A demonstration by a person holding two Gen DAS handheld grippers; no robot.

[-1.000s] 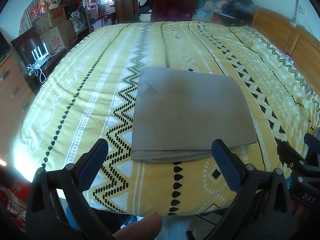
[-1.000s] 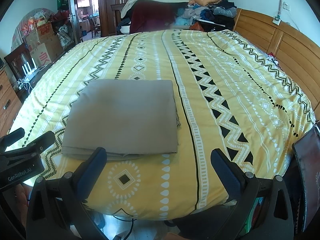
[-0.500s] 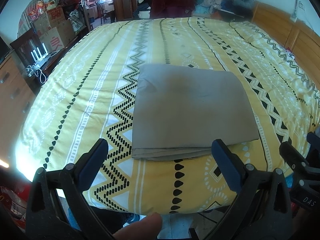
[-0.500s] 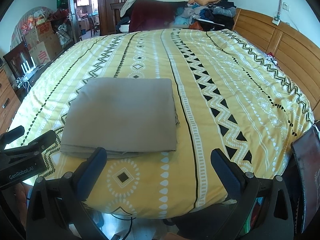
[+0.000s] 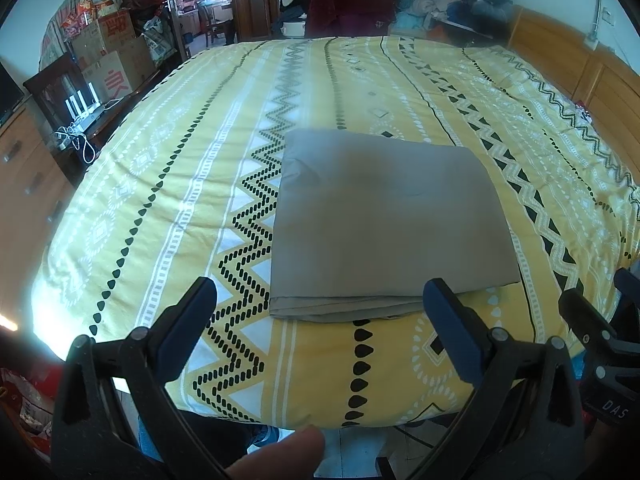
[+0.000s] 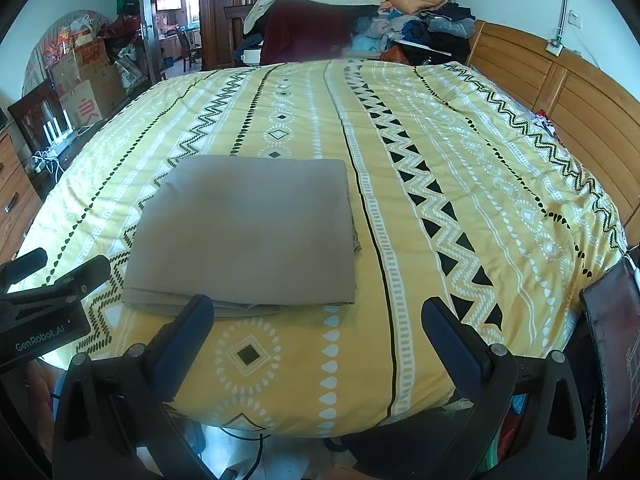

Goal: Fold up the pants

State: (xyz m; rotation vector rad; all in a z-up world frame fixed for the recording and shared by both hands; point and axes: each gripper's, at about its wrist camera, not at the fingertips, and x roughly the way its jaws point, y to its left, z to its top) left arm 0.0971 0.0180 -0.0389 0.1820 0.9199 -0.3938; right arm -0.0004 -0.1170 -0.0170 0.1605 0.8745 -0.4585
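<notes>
Now, pants [image 5: 384, 220]: folded into a flat grey-brown rectangle, lying on the bed [image 5: 200, 184] near its front edge; the layered edges face you.
Your left tool [image 5: 320, 300]: jaws spread wide, holding nothing, held above the front edge of the bed just short of the pants.
Pants against left tool: in the left wrist view the near edge of the fold sits between the two blue fingers [image 5: 188, 320], just beyond their tips; the right finger's tip overlaps the near right part of the cloth in the picture, but you cannot tell whether it touches.
Your right tool [image 6: 316, 320]: also wide open and empty, held off the bed's front edge.
Pants against right tool: in the right wrist view the fold [image 6: 248, 232] lies ahead and to the left; its near edge runs behind the left finger's tip, while the right finger stands over bare bedspread, well apart from the cloth.
Tools to each other: side by side, each showing at the edge of the other's view.
Your fingertip [image 5: 280, 458]: at the bottom of the left wrist view, below the tool.
Headboard [image 6: 560, 92]: wooden, along the right side of the bed.
Clothes pile [image 6: 340, 12]: heaped beyond the far end.
</notes>
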